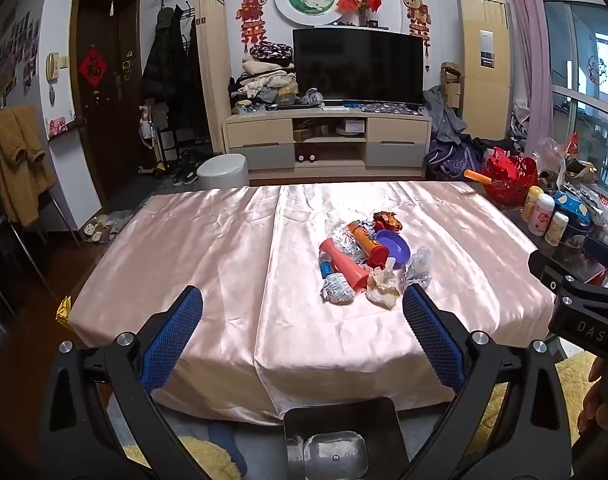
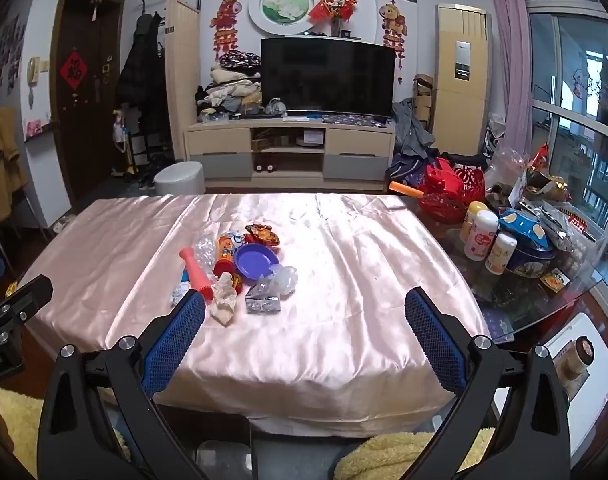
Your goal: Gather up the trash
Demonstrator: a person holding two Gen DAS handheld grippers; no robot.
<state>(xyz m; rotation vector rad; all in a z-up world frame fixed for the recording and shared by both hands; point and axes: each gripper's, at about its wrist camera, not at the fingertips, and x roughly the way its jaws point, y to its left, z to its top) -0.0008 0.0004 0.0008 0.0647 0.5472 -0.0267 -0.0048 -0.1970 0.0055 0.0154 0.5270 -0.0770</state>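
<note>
While both grippers hang back at the near edge of the table (image 1: 183, 240) with nothing between their blue pads, the trash pile (image 1: 368, 264) sits untouched on the pink satin cloth (image 2: 344, 280), a little right of centre from the left wrist and left of centre from the right wrist; the left gripper (image 1: 302, 312) has its fingers spread wide and released, and so has the right gripper (image 2: 305, 312); neither touches any item.

Judging from this, the step in hand is the first reach and pick; the nearest pieces are the crumpled tissue (image 2: 223, 300), the foil packet (image 2: 263, 300) and a balled newspaper wad (image 1: 336, 292), all at the near side of the pile, so starting there should avoid knocking the rest about.

Soft scraps will likely collapse under the pads, so closing low, close to the cloth, seems wise, yet the satin looks slippery and could bunch up if a finger drags on it; the red tube (image 1: 344, 266) and the orange can (image 1: 370, 242) may roll, so they are better gripped across their width; the purple dish (image 2: 255, 260) lies among the wrappers and may not be trash at all.

A white bin (image 2: 179, 178) stands on the floor beyond the far left of the table, well apart from the pile; it is the likely destination, though I cannot tell that for certain.
</note>
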